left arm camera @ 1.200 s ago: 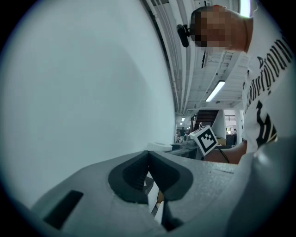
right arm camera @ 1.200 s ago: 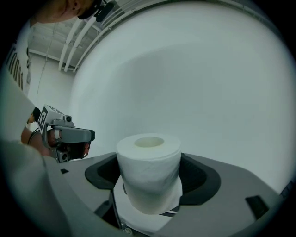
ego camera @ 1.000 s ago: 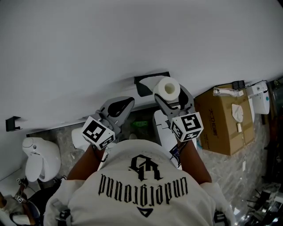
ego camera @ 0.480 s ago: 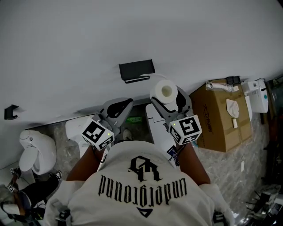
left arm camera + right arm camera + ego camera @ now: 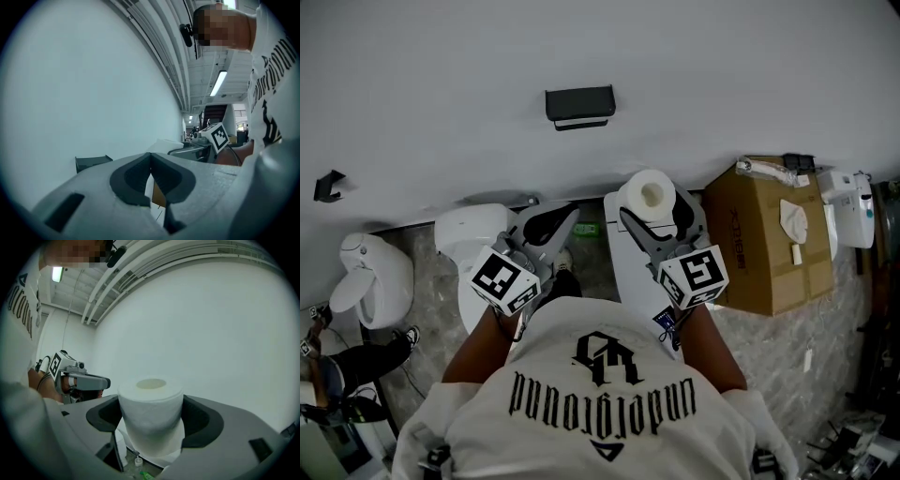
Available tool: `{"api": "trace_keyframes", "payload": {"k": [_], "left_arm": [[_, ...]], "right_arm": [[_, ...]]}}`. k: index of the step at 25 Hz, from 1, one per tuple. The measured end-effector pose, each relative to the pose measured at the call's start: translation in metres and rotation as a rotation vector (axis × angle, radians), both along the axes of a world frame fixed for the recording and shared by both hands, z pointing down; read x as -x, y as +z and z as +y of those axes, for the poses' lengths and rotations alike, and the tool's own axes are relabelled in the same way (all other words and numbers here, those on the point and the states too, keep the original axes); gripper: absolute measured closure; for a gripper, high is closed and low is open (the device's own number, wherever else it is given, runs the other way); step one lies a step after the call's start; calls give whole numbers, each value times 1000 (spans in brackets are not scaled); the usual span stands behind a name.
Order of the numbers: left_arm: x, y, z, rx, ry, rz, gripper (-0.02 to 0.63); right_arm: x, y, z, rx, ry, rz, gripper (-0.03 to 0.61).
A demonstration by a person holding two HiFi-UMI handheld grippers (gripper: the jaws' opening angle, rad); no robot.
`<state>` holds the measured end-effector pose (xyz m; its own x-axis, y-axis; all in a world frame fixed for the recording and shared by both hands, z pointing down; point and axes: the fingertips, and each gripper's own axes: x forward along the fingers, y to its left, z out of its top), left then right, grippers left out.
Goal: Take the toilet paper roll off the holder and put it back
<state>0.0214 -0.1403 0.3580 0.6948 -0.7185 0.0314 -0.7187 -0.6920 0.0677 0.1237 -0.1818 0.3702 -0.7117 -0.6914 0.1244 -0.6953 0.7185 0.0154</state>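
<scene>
One toilet paper roll [image 5: 150, 401] stands clamped between the right tongs [image 5: 150, 422].

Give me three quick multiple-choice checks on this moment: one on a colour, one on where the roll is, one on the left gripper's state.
1. The holder on the wall is: A white; B black; C brown.
2. The toilet paper roll is: A on the holder; B held by the right gripper; C on the floor.
3. The left gripper is: A open wide; B shut on the roll; C shut with nothing in it.

Answers:
1 B: in the head view it shows dark against the pale wall.
2 B: the right gripper view shows both jaws pressed on the roll's sides, and the holder is bare.
3 C: the left gripper view shows the jaw tips meeting with nothing between them.
</scene>
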Motion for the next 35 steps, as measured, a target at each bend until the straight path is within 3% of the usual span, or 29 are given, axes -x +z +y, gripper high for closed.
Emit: {"api": "trace_keyframes", "payload": {"k": [14,23,35], "left_arm": [[-7,-3,54,1,-94,6,600],[20,-4,39,-3,-90,15,600],[86,-6,-24,-3,-39,32,600]], "right_arm": [[-21,-2,52,0,-51,8,227],[3,-7,36,-9,-44,27,227],[65,-13,-26,-15,16,33,227]]}}
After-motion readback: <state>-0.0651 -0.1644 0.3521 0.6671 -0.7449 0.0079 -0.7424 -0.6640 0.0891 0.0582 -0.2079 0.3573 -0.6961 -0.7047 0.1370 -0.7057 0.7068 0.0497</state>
